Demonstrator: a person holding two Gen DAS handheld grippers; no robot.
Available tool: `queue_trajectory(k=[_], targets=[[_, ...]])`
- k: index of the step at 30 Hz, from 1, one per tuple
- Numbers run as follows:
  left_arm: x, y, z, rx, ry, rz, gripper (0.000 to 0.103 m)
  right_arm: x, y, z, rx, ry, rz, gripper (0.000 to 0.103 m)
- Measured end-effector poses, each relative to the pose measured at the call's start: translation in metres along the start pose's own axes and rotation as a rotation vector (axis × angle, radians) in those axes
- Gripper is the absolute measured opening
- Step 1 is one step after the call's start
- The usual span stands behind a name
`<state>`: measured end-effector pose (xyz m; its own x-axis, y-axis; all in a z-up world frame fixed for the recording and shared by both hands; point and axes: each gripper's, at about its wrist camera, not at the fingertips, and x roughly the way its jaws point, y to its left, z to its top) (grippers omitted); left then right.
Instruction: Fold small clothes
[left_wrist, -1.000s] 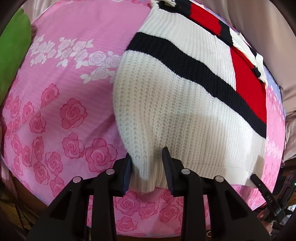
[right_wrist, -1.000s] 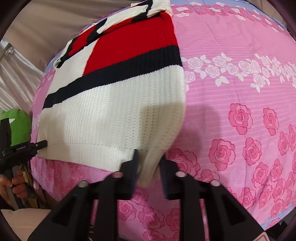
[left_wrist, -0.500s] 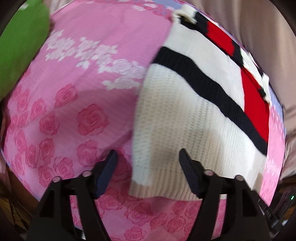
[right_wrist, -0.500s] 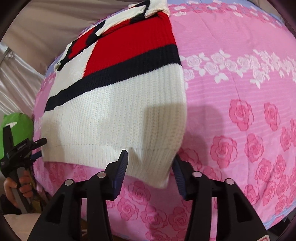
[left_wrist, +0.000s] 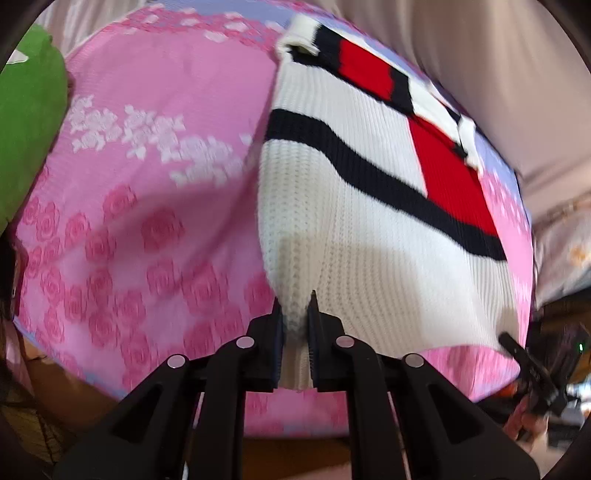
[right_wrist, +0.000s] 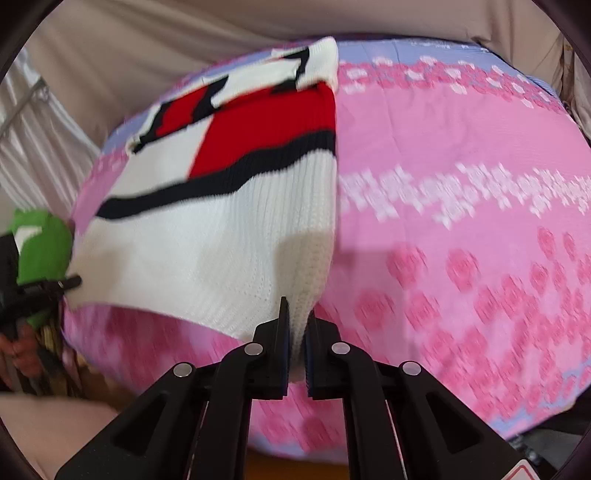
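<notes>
White knit sweater (left_wrist: 354, 236) — navy stripe, red block

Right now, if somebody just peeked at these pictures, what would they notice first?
Probably the chunky white sweater with its red patch and dark stripe, lying on the pink rose-print sheet. Next, the black left gripper and right gripper, each pinching a near corner of the sweater's hem and lifting it. A bright green thing sits at the sheet's left edge.
</notes>
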<state>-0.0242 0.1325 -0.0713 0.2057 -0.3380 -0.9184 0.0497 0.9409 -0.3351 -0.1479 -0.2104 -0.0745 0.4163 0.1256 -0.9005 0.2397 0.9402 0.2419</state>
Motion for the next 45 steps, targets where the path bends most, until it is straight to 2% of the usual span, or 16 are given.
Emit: queue_trajectory(k=[5, 9, 10, 11, 13, 15, 18, 19, 20, 25, 31, 33, 38, 40, 42, 45], targets=[[0.017, 0.007, -0.036, 0.031, 0.124, 0.023, 0.01, 0.014, -0.016, -0.042, 0.001, 0.144, -0.011, 0.005], [0.025, 0.016, -0.038, -0.017, 0.117, 0.006, 0.017, 0.027, -0.015, -0.05, 0.018, 0.174, 0.023, 0.009], [0.022, 0.018, -0.039, -0.024, 0.099, 0.017, 0.025, 0.03, -0.016, -0.048, 0.032, 0.179, 0.025, 0.012], [0.02, 0.02, -0.037, -0.036, 0.069, 0.055, 0.045, 0.033, -0.017, -0.044, 0.047, 0.182, 0.018, 0.02], [0.02, 0.024, -0.034, -0.059, 0.028, 0.102, 0.066, 0.04, -0.02, -0.039, 0.069, 0.18, 0.01, 0.038], [0.028, 0.03, -0.031, -0.102, 0.025, 0.102, 0.066, 0.046, -0.023, -0.036, 0.08, 0.179, 0.008, 0.047], [0.045, 0.032, -0.03, -0.135, 0.092, 0.068, 0.061, 0.056, -0.02, -0.035, 0.085, 0.174, 0.023, 0.042], [0.046, 0.029, -0.028, -0.121, 0.084, 0.089, 0.044, 0.056, -0.017, -0.034, 0.065, 0.163, 0.032, 0.03], [0.046, 0.023, -0.026, -0.085, 0.088, 0.065, 0.01, 0.057, -0.013, -0.032, 0.053, 0.17, 0.041, 0.009], [0.011, 0.007, -0.033, -0.004, 0.116, 0.005, 0.01, 0.019, -0.009, -0.03, -0.013, 0.125, 0.055, 0.006], [-0.047, -0.003, -0.066, 0.081, 0.223, -0.053, 0.01, -0.026, -0.019, -0.067, -0.08, 0.315, 0.093, 0.006], [-0.068, -0.008, -0.057, 0.068, 0.187, -0.078, 0.01, -0.047, -0.014, -0.055, -0.087, 0.287, 0.13, 0.005], [-0.091, -0.027, 0.044, 0.056, -0.117, -0.083, 0.011, -0.082, -0.018, 0.053, -0.061, -0.074, 0.177, 0.006], [-0.074, -0.036, 0.082, 0.056, -0.194, -0.076, 0.014, -0.053, -0.028, 0.103, -0.009, -0.167, 0.208, 0.007], [-0.039, -0.039, 0.119, 0.073, -0.255, 0.014, 0.021, -0.007, -0.037, 0.138, 0.068, -0.195, 0.167, 0.013], [-0.001, -0.03, 0.143, -0.012, -0.294, 0.112, 0.03, 0.027, -0.055, 0.156, 0.263, -0.21, 0.139, 0.018]])
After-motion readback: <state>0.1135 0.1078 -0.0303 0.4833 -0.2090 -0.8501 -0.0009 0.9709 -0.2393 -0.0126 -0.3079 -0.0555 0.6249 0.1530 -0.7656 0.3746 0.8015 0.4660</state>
